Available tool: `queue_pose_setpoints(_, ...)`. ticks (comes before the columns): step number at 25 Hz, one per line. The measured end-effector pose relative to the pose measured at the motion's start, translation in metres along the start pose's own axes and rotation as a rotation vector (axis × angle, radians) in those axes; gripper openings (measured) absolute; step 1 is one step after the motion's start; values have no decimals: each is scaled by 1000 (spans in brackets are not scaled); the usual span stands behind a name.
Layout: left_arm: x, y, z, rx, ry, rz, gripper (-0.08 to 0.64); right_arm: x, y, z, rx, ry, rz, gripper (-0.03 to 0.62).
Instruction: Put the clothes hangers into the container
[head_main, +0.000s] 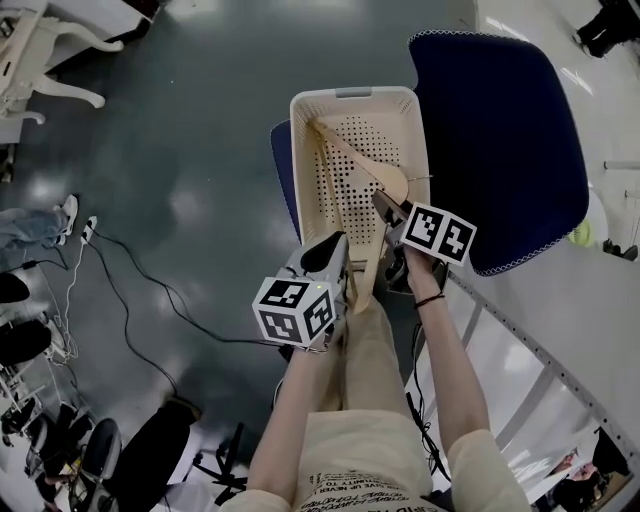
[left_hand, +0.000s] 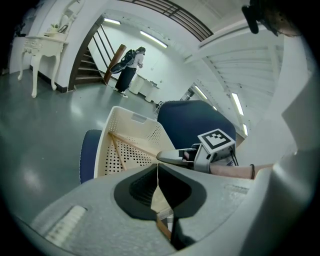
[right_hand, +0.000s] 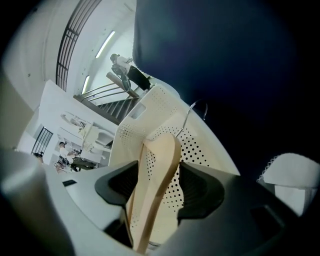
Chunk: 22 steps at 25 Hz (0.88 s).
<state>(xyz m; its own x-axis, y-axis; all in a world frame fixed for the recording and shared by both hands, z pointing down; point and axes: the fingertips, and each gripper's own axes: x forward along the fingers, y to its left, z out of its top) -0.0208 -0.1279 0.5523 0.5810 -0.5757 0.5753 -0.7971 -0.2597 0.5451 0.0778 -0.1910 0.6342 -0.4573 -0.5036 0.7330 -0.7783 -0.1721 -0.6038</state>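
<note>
The wooden hanger (head_main: 370, 170) lies slanted inside the basket (head_main: 352, 93), which sits on the blue chair (head_main: 500, 140). Its near end seems to reach over the near rim. Your right hand-held gripper (head_main: 388, 210) is open, with the hanger between its jaws but not squeezed. Your left hand-held gripper (left_hand: 158, 175) has its jaws together by that rim; whether it pinches anything I can't tell. If you pull the right one back crooked, a jaw may catch the wood and drag the hanger out.

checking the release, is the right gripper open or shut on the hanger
Open: the right gripper fingers stand apart, wooden hanger between them unclamped.
</note>
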Motion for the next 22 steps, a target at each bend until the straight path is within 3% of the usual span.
queue_pose_setpoints(8, -16, -10, 13, 20, -27, 0, 23, -33, -8, -5, 3, 11, -55, 234)
queue_pose_setpoints(11, -24, -16, 19, 35, -36, -5, 23, -50, -9, -7, -30, 5, -81, 180)
queue_pose_setpoints(16, -40, -28, 30, 58, -60, -13, 23, -81, 5, -7, -105, -38, -87, 33)
queue_pose_setpoints(22, -62, -52, 58, 123, -123, -43, 23, -119, 47, 7, -169, -161, 18, 5)
